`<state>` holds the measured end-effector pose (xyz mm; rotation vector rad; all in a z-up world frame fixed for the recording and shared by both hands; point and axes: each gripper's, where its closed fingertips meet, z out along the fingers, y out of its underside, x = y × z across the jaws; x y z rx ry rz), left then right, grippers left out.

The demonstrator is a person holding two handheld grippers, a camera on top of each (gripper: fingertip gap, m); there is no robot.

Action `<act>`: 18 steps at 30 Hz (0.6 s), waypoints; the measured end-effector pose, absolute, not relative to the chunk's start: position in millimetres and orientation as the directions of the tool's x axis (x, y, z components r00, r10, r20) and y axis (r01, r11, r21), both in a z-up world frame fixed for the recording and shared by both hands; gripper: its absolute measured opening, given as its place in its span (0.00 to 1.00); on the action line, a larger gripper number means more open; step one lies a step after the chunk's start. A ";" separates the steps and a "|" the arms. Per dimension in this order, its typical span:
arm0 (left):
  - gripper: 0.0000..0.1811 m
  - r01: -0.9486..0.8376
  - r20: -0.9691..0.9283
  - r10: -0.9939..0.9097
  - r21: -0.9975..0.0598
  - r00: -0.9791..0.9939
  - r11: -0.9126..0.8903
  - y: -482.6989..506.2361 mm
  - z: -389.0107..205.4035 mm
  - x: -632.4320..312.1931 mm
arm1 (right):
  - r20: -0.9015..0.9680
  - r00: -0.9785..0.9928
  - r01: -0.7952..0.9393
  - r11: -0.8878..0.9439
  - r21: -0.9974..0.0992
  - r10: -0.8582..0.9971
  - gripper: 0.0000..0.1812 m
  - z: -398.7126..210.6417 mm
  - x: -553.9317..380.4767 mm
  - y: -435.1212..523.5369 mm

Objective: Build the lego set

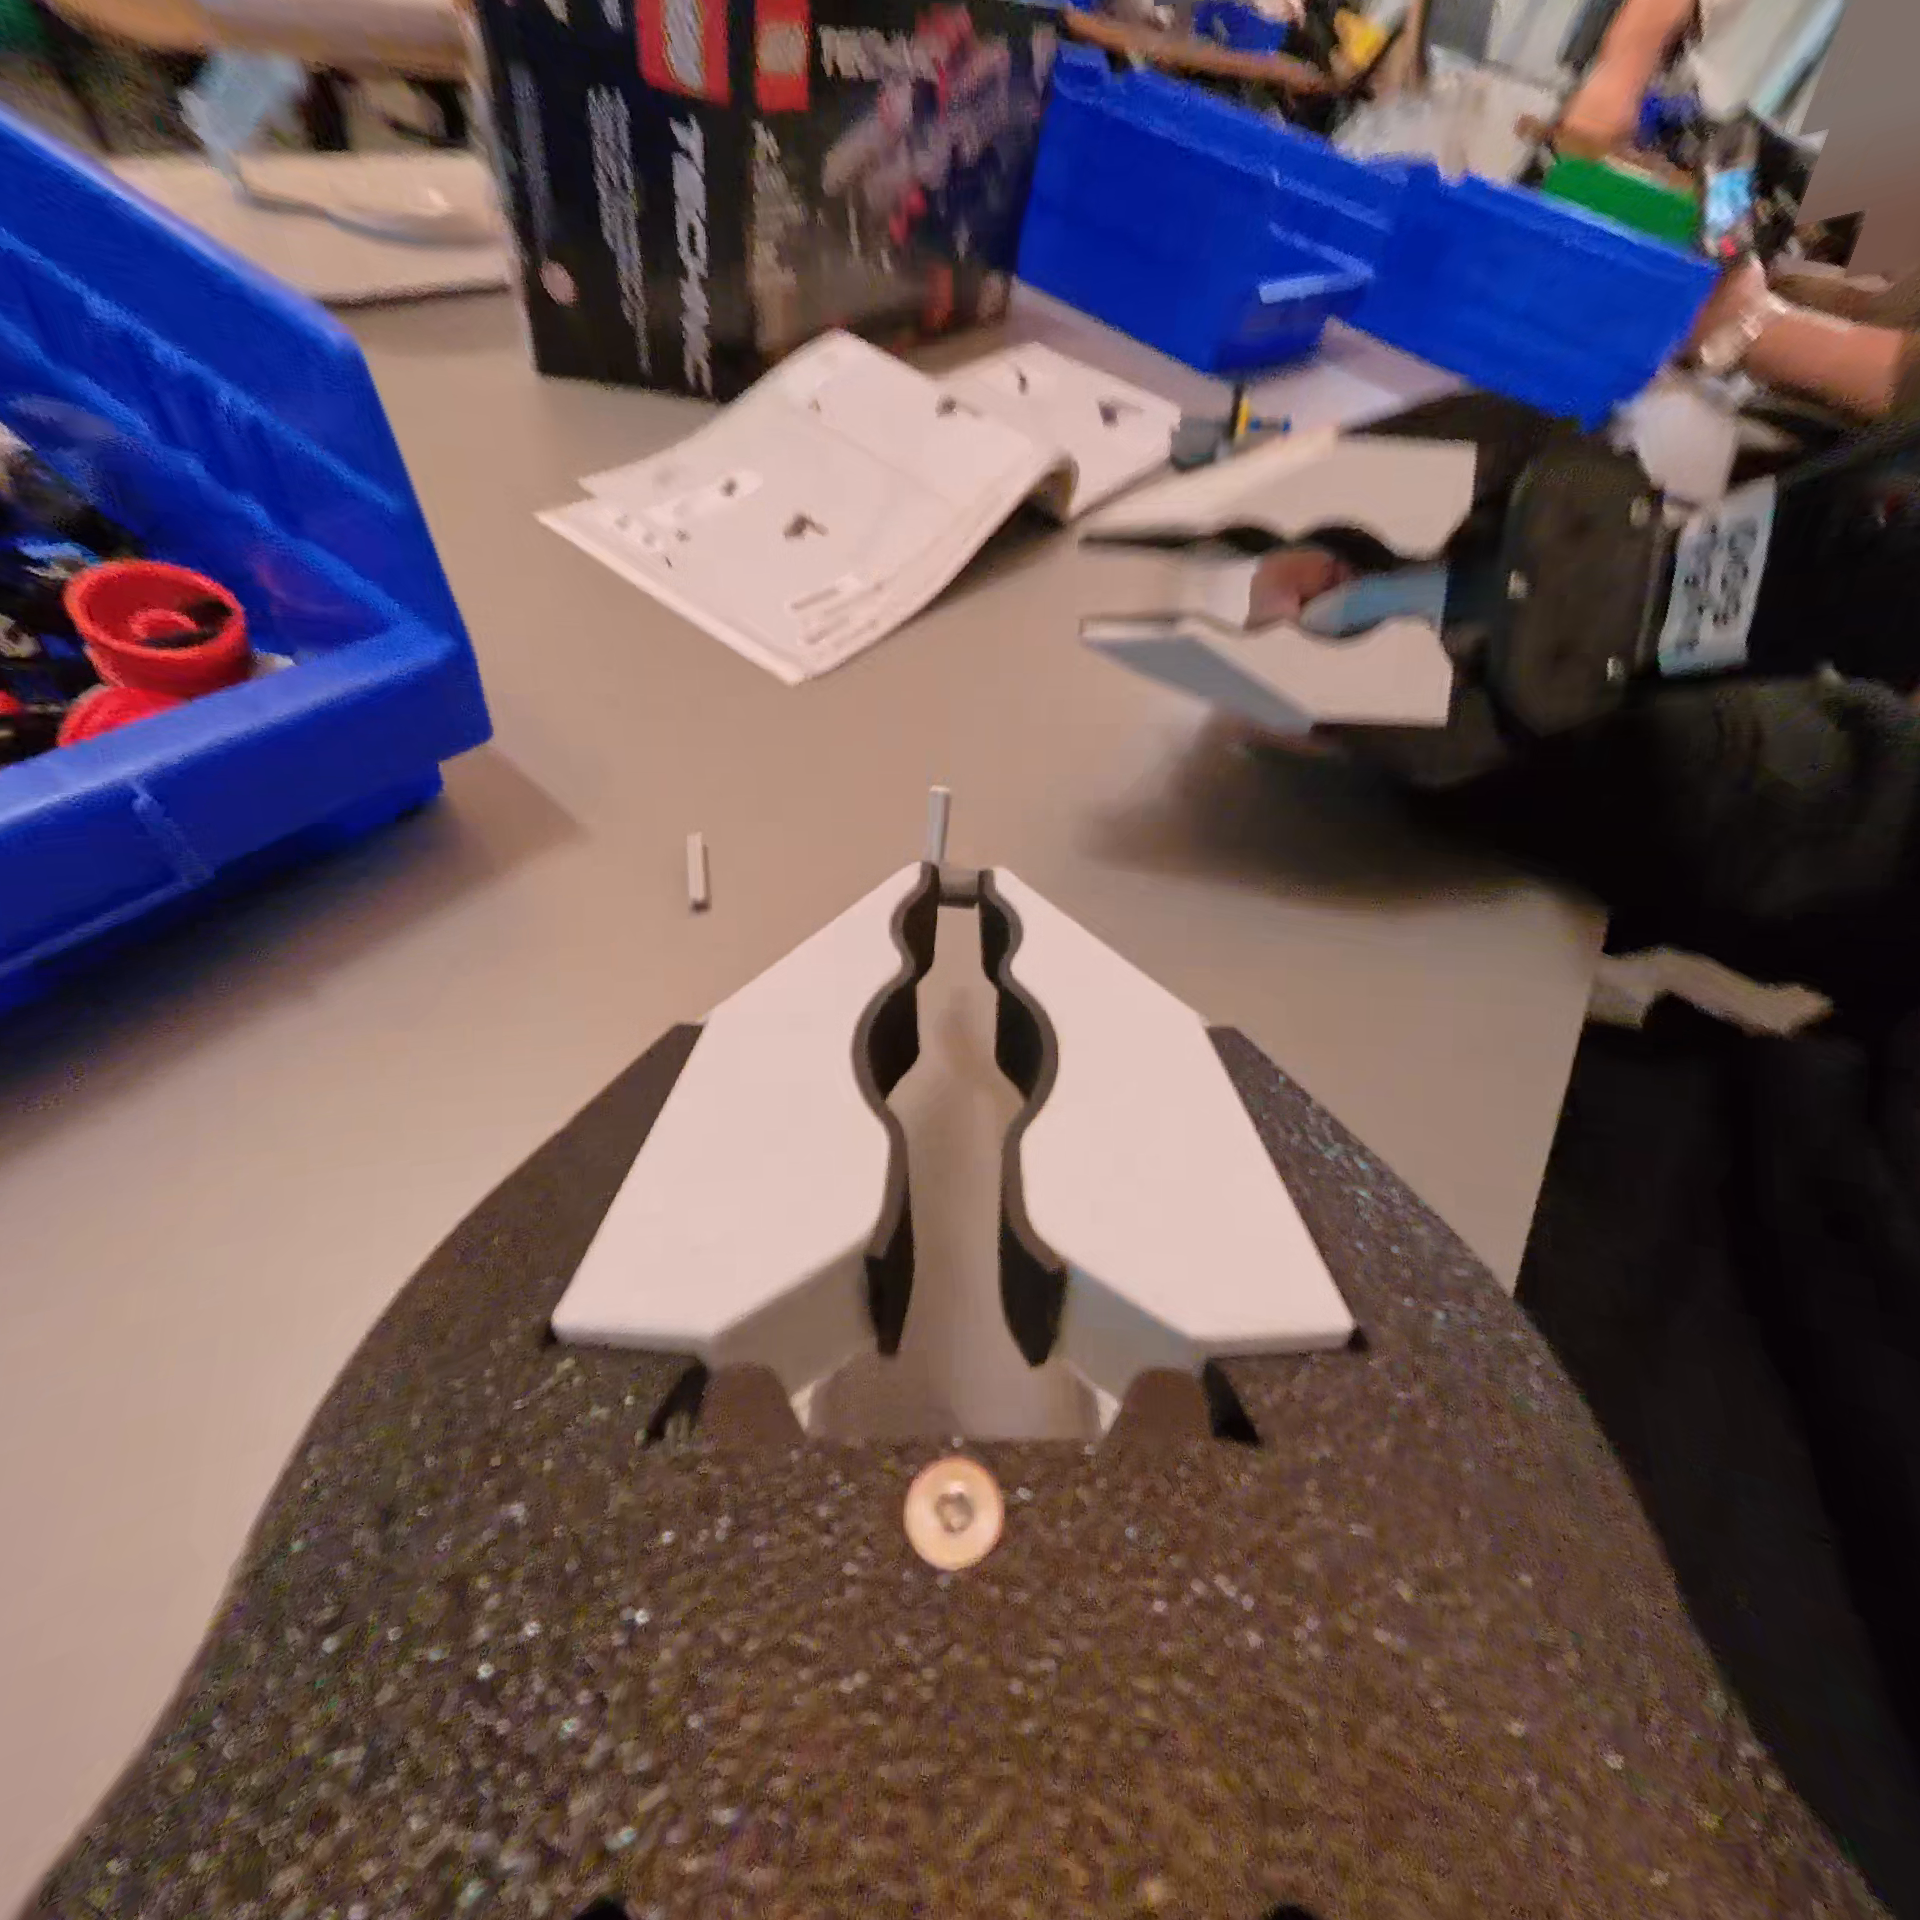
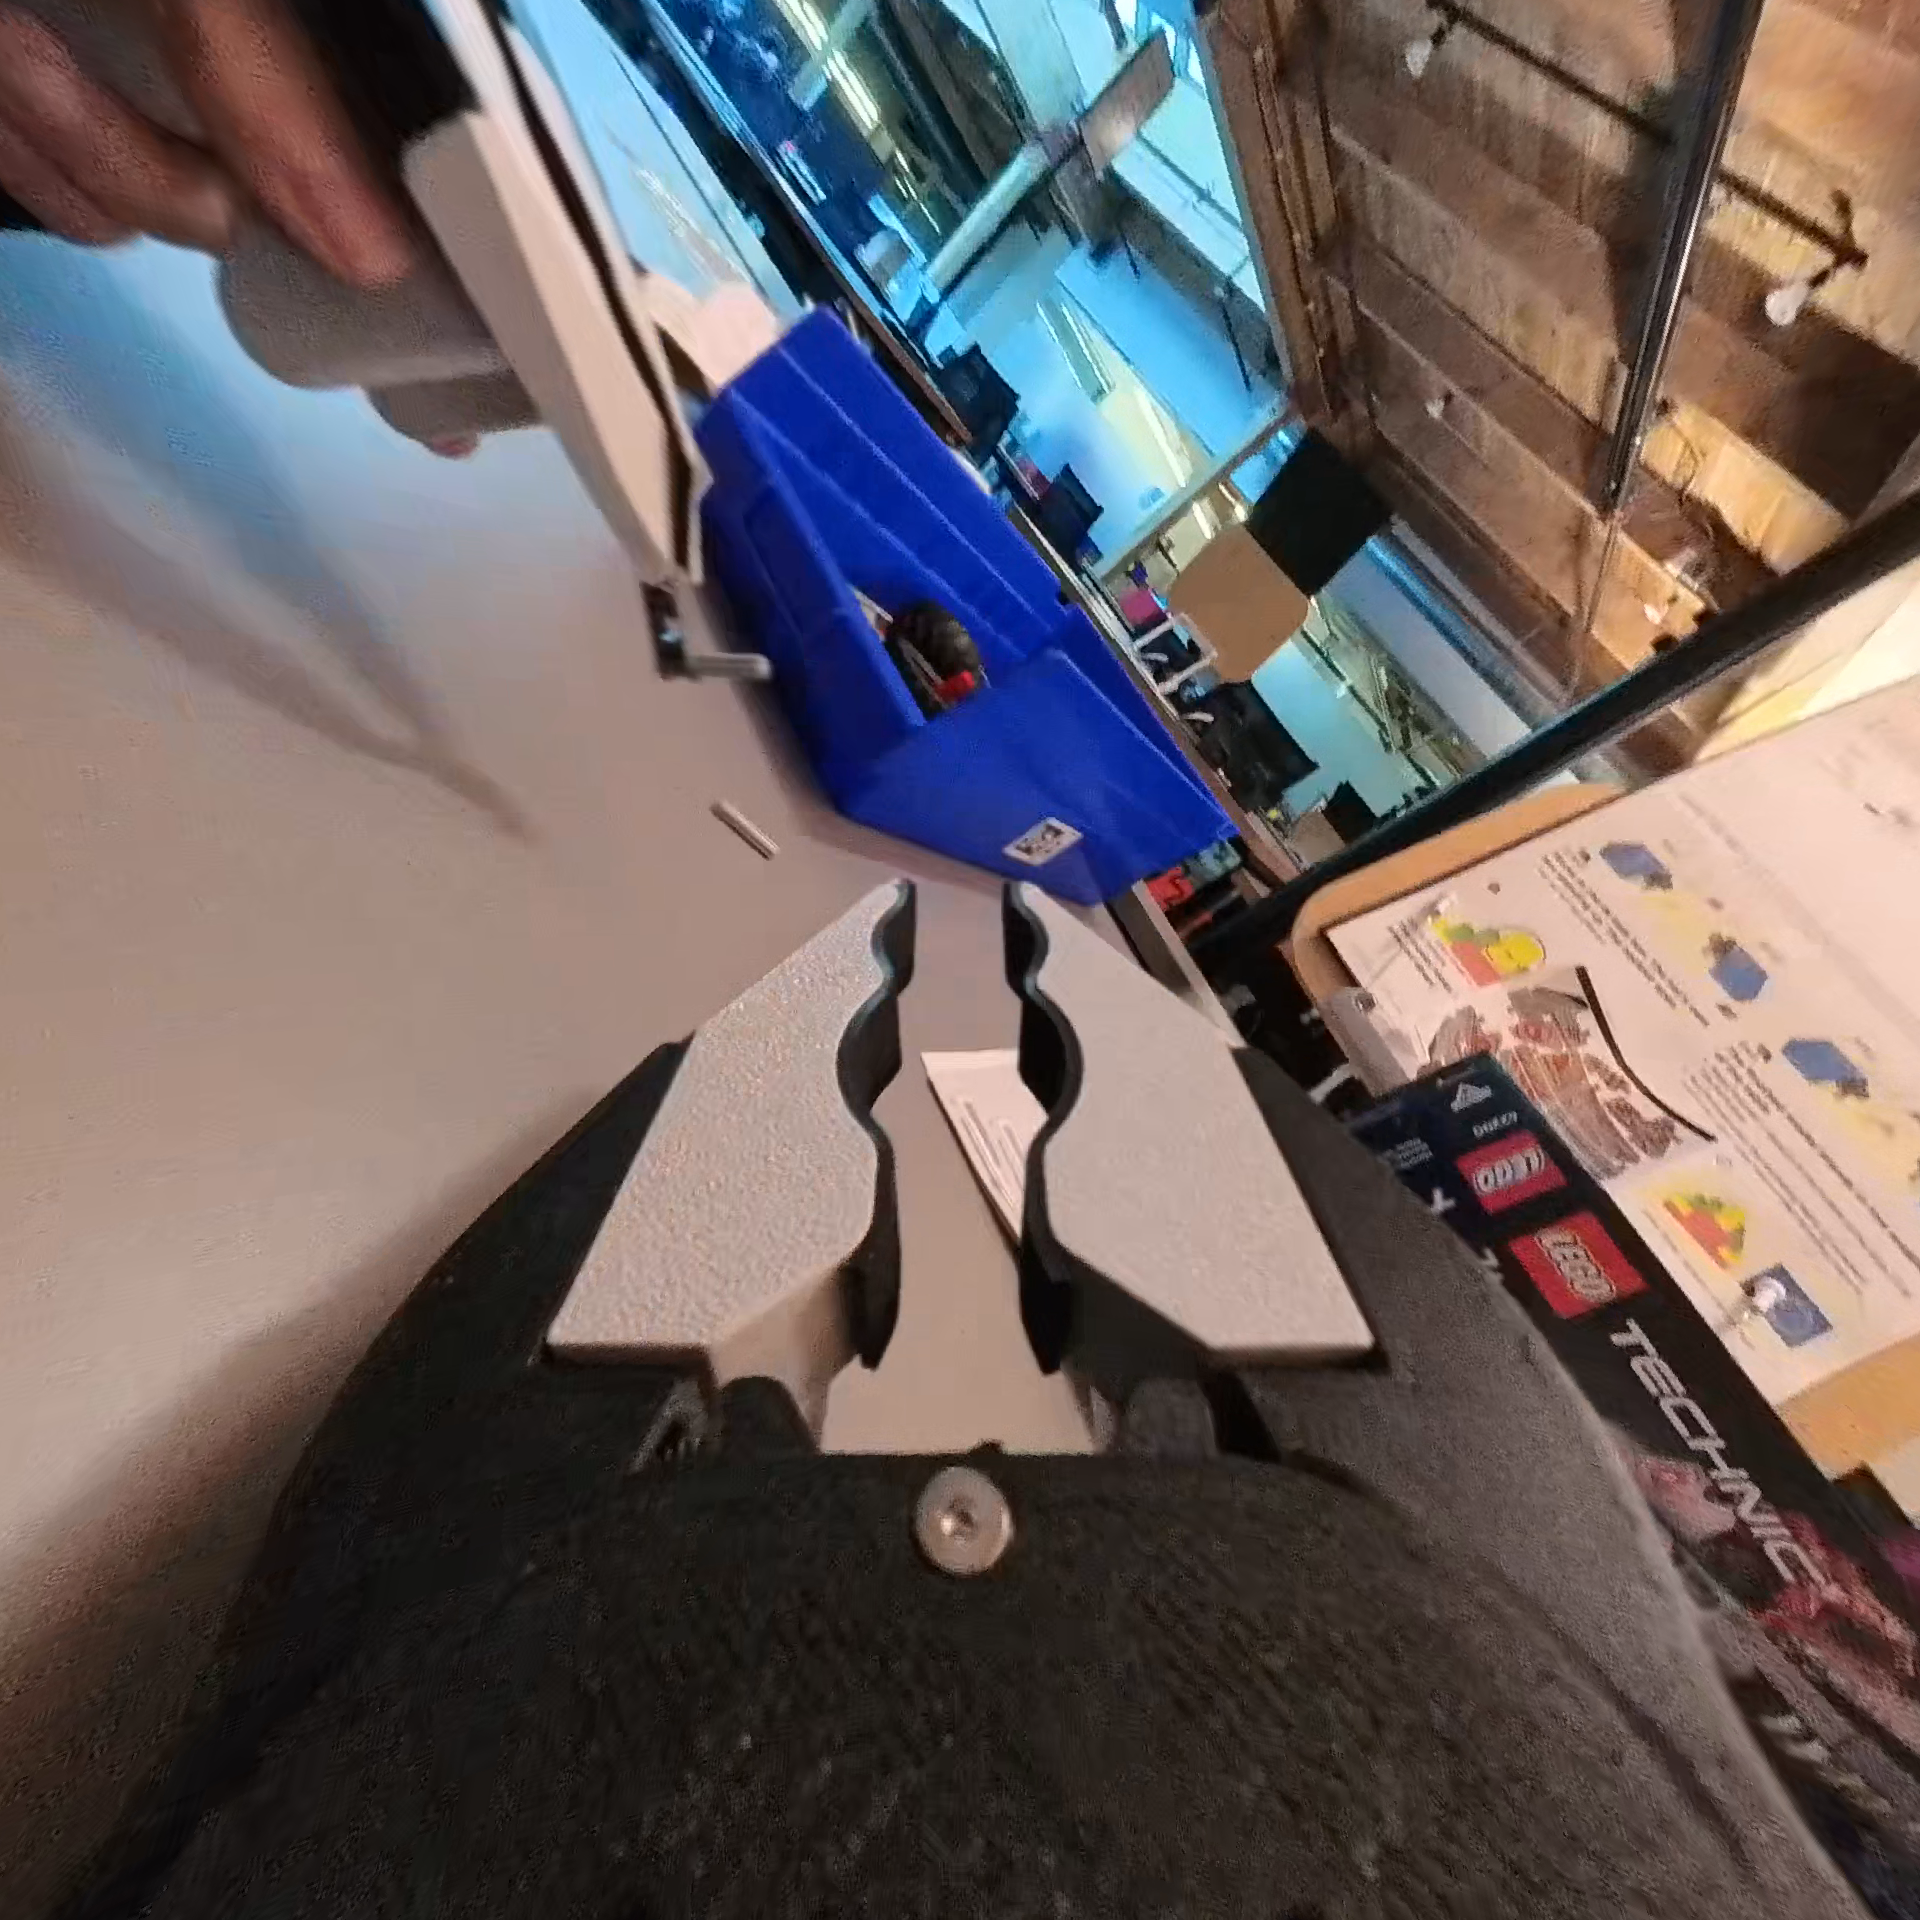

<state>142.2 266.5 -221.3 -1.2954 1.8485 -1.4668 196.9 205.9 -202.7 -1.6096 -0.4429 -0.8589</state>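
At the left edge of the frame sits my blue parts bin (image 1: pixel 239 582); upper centre, the open instruction booklet (image 1: pixel 852 488). My right gripper (image 2: pixel 956 904) is spread and empty. My left gripper (image 1: pixel 957 883) pinches a small dark connector with a grey axle (image 1: pixel 939 821) sticking out; a spare axle piece (image 1: pixel 697 871) lies just left. I'd hold steady and bring the right across slowly.

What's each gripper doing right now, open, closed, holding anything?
Left gripper: closed on a small grey axle piece.
Right gripper: open, empty.
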 end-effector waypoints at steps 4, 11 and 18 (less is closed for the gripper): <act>0.03 -0.537 0.243 -0.756 -0.827 -0.608 0.166 285.4 -241.0 156.2 | 0.709 0.681 0.664 -0.253 -0.704 -0.185 0.11 -202.5 213.0 209.6; 0.03 -0.703 0.494 -0.525 -0.623 -0.693 0.342 277.0 -260.1 127.4 | 0.740 0.661 0.669 -0.353 -0.654 -0.119 0.10 -221.2 215.6 224.0; 0.02 -0.725 0.513 -0.584 -0.659 -0.629 0.202 263.3 -272.0 144.6 | 0.737 0.673 0.691 -0.299 -0.658 -0.068 0.09 -222.7 190.2 233.5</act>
